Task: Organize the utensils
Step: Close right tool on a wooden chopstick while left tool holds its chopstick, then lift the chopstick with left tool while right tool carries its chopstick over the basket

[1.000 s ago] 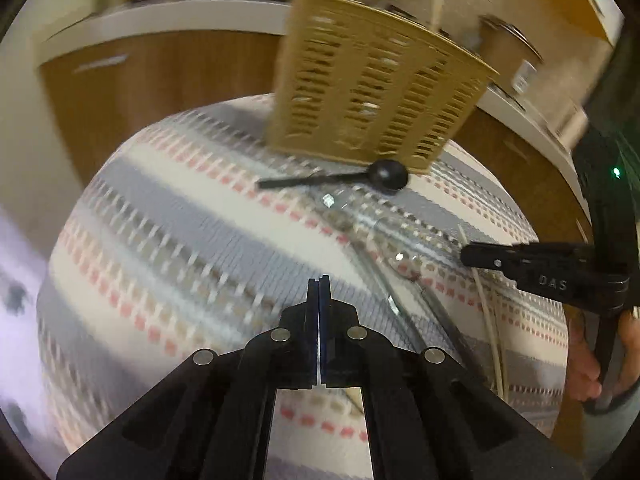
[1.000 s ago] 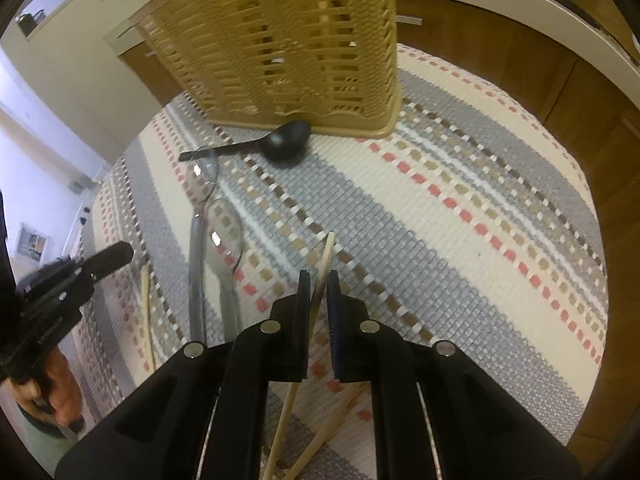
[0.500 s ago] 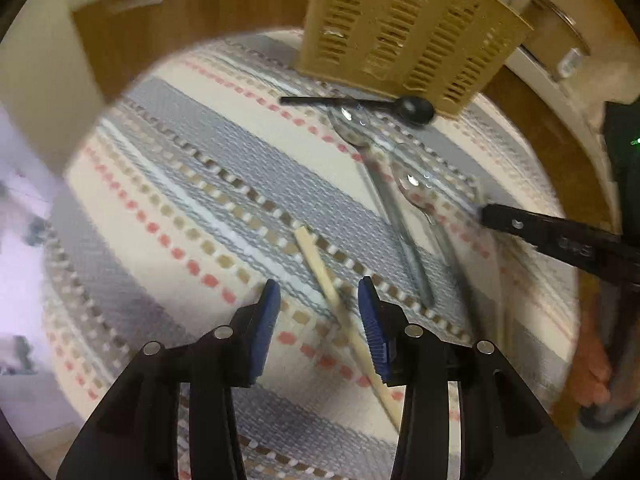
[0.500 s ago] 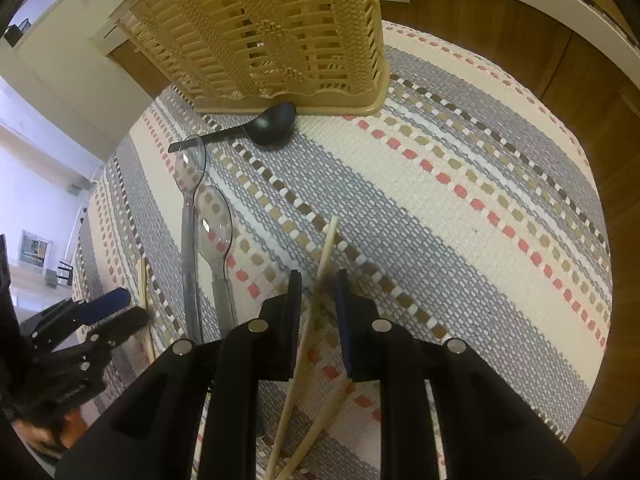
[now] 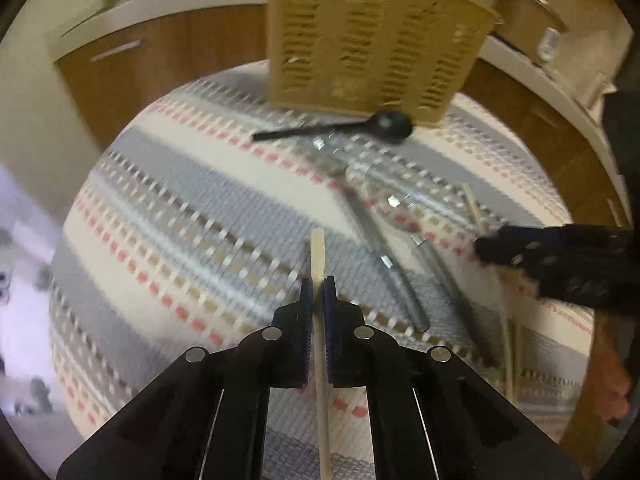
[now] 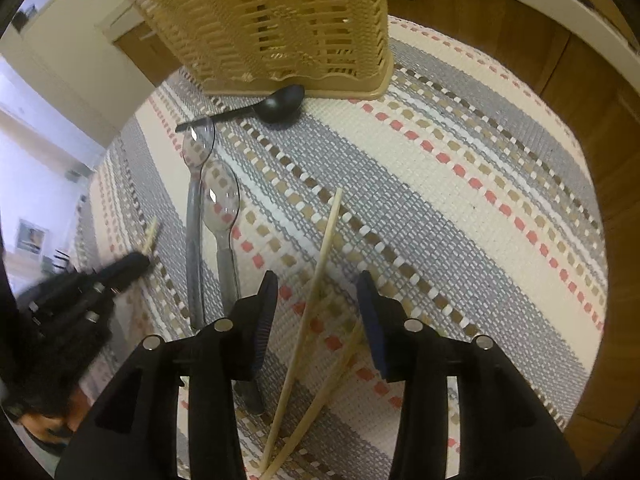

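Note:
My left gripper (image 5: 316,292) is shut on a wooden chopstick (image 5: 318,256) and holds it just above the striped mat; it also shows at the left of the right wrist view (image 6: 142,262). My right gripper (image 6: 316,304) is open, its jaws either side of two chopsticks (image 6: 320,276) lying on the mat. A tan slotted utensil basket (image 6: 280,20) stands at the back. A black spoon (image 6: 280,104) lies against its base. Two clear plastic spoons (image 6: 220,200) lie side by side between the grippers.
The round table has a striped woven mat (image 6: 460,184). Wooden cabinets with a white counter (image 5: 168,4) stand behind it. Jars (image 5: 528,12) stand on the counter at the right. My right gripper shows in the left wrist view (image 5: 492,246), over thin chopsticks (image 5: 508,344).
My left gripper opened, then shut on a chopstick and lifted it. My right gripper opened wide around the chopsticks on the mat.

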{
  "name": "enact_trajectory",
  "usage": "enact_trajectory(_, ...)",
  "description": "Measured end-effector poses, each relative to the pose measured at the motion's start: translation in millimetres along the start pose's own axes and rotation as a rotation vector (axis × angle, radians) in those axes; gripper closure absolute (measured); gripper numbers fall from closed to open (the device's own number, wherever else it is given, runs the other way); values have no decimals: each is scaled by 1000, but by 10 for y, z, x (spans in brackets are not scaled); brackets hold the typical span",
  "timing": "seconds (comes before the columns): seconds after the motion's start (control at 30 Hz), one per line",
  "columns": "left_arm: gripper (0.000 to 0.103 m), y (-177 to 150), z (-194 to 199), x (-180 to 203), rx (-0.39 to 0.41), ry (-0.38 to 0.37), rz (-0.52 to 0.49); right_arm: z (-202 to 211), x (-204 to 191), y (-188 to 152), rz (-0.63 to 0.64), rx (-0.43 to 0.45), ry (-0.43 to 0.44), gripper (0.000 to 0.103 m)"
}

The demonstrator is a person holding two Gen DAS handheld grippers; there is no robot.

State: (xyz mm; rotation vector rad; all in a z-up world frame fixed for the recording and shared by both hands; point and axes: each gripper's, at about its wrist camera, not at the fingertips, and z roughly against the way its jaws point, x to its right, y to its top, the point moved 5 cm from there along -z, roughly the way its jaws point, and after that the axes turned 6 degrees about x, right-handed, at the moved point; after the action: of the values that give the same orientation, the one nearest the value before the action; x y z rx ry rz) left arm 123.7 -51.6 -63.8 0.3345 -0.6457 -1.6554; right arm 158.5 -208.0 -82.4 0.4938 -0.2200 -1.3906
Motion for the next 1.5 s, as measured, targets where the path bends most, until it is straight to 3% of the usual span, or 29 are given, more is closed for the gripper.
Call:
enact_trajectory(0.03,100,40,27,-17,7,-1,-19,2,-42,-16,22,-1,-27,67)
enact_trajectory(0.1,100,103,52,-70,10,-15,-36,-5,-138,-55,66,-8,-57,93)
enact_trajectory(0.13,100,127,56,-94,12,-18,-36,-2,-174,-69,74,-9,-60,97)
enact_trajectory(0.4,99,213,-284,-188,33,-30,-31,4,-95,-16,1,1,-50,99)
enact_trajectory(0.5,98,168,-351,-192,-3,-41,-44,15,-81,-16,-10,-18,-50,98)
enact_trajectory(0.63,90,151,-322,-172,-25,-47,-64,-9,-55,-13,6,-34,-51,98)
enact_trajectory(0.77,90,139,-373,-85,-33,14,-121,-31,-133,-33,50,-17,-74,98)
enact_trajectory(0.8,99,142,-386,-56,-31,36,-137,-42,-156,-29,53,-9,-77,98)
enact_trajectory(0.9,100,147,-397,-7,-13,76,-164,-5,-158,-19,31,20,-19,100)
enact_trajectory(1.03,100,282,-122,32,122,19,-124,272,-169,59,37,136,33,100)
enact_trajectory(1.13,100,576,313,46,286,-45,-78,575,-201,188,40,240,79,100)
enact_trajectory(1.3,100,1067,861,100,528,-108,-40,1163,-254,566,25,459,145,100)
enact_trajectory(1.5,99,1730,1224,162,829,-189,39,1716,-110,1111,-30,708,200,100)
